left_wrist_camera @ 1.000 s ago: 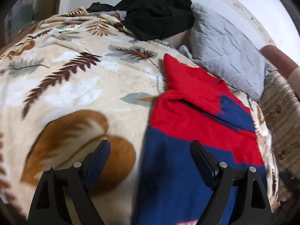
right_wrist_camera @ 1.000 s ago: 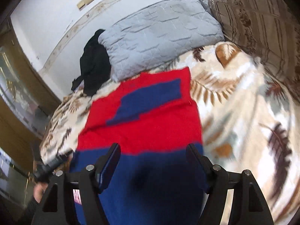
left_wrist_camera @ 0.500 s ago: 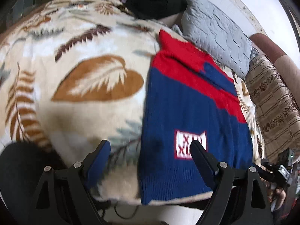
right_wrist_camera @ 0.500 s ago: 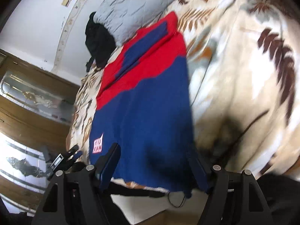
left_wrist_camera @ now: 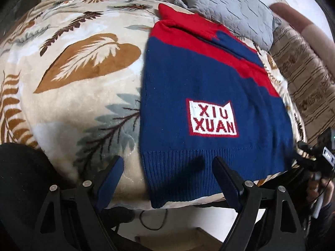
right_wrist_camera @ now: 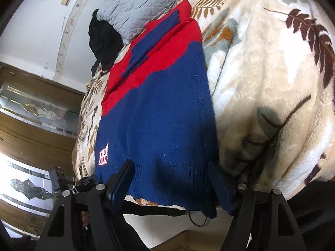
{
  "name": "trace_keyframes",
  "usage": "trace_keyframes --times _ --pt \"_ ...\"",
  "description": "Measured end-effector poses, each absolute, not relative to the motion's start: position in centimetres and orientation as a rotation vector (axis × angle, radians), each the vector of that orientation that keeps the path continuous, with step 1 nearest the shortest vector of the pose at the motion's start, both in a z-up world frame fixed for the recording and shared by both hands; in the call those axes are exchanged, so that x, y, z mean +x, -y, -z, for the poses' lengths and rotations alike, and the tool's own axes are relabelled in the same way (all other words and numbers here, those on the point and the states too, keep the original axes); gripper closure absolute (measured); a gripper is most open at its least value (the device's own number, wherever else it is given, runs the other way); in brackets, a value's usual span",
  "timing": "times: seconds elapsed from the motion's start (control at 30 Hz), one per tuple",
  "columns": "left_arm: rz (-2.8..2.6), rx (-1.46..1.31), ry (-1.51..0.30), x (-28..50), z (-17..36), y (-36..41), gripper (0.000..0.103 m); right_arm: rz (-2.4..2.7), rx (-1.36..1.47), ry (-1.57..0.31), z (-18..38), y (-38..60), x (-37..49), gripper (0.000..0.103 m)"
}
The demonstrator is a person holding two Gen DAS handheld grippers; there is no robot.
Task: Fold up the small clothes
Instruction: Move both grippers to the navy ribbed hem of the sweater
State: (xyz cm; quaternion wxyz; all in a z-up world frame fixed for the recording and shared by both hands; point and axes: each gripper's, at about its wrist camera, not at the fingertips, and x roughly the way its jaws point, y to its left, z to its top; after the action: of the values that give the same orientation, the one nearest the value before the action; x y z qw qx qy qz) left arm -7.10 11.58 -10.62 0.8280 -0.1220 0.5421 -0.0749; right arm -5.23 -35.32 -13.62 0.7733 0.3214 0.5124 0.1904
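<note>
Navy-and-red knit sweater [right_wrist_camera: 167, 113] flat on cream leaf-print fleece blanket [right_wrist_camera: 261, 79], ribbed hem at bed edge. Right tool [right_wrist_camera: 171, 186] open, straddling hem. Grey quilted pillow [right_wrist_camera: 142, 6] beyond collar.

One sweater [left_wrist_camera: 209, 87] lies on one leaf-print blanket [left_wrist_camera: 83, 67]. One grey pillow [left_wrist_camera: 230, 6] and one black garment [right_wrist_camera: 103, 39] sit at the far end. One white patch [left_wrist_camera: 212, 118] marks the sweater. Two claws: left claw [left_wrist_camera: 167, 179], right claw [right_wrist_camera: 170, 185].
</note>
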Motion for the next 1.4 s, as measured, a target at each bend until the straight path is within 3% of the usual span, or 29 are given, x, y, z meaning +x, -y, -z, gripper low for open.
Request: trace_keyframes --times 0.33,0.43,0.47,0.5,0.57,0.6,0.73,0.83,0.9,0.93,0.97,1.0,1.1,1.17,1.23,1.3,1.33,1.37,1.4 --pt "0.065 -0.229 -1.172 -7.1 10.6 -12.3 0.054 -0.437 0.707 -1.137 13.9 35.4 -4.8 0.026" --pt "0.054 -0.24 -1.164 -7.3 10.4 -13.1 0.084 -0.432 0.671 -1.151 13.6 34.9 -4.7 0.026" --pt "0.065 -0.255 -1.169 -7.3 10.4 -13.3 0.096 -0.424 0.635 -1.156 13.4 34.6 -4.7 0.032" --pt "0.07 -0.267 -1.169 -7.4 10.2 -13.5 0.097 -0.398 0.585 -1.168 13.2 34.1 -4.7 0.039" --pt "0.074 -0.269 -1.148 -7.7 9.5 -13.6 0.098 -0.389 0.595 -1.193 13.5 34.1 -4.8 0.096" --pt "0.081 -0.279 -1.118 -8.1 8.6 -13.8 0.099 -0.398 0.63 -1.197 13.6 34.4 -4.9 0.096" --pt "0.102 -0.312 -1.051 -8.6 6.7 -14.6 0.098 -0.455 0.702 -1.146 12.6 35.0 -6.1 0.093" --pt "0.115 -0.289 -1.123 -7.5 8.7 -14.0 0.098 -0.434 0.687 -1.155 12.8 35.0 -6.0 0.089" --pt "0.11 -0.281 -1.141 -7.3 9.7 -13.5 0.097 -0.42 0.705 -1.179 13.6 34.8 -5.7 0.062" --pt "0.105 -0.28 -1.142 -7.3 9.9 -13.3 0.094 -0.423 0.719 -1.17 13.6 34.7 -5.7 0.029" --pt "0.113 -0.289 -1.143 -7.3 10.0 -13.3 0.083 -0.435 0.735 -1.146 13.5 34.5 -5.8 0.022" --pt "0.121 -0.297 -1.142 -7.3 10.1 -13.2 0.075 -0.432 0.729 -1.137 13.4 34.2 -5.8 0.022" --pt "0.125 -0.294 -1.149 -7.1 10.4 -13.1 0.075 -0.407 0.698 -1.159 13.7 33.7 -5.3 0.026" --pt "0.124 -0.304 -1.151 -6.9 10.5 -13.2 0.075 -0.372 0.685 -1.182 13.9 33.8 -5.0 0.044" --pt "0.125 -0.32 -1.147 -6.9 10.4 -13.4 0.075 -0.337 0.678 -1.198 13.4 34.4 -5.1 0.051" --pt "0.125 -0.325 -1.142 -7.1 10.5 -13.4 0.075 -0.336 0.647 -1.149 12.0 34.7 -5.6 0.051" --pt "0.122 -0.323 -1.141 -7.1 10.6 -13.3 0.075 -0.313 0.617 -1.132 11.5 35.1 -5.7 0.046" --pt "0.12 -0.319 -1.142 -7.2 10.6 -13.3 0.074 -0.291 0.598 -1.131 11.5 35.1 -5.6 0.03" --pt "0.123 -0.314 -1.142 -7.4 10.5 -13.4 0.071 -0.273 0.584 -1.137 11.7 35.3 -5.5 0.028"
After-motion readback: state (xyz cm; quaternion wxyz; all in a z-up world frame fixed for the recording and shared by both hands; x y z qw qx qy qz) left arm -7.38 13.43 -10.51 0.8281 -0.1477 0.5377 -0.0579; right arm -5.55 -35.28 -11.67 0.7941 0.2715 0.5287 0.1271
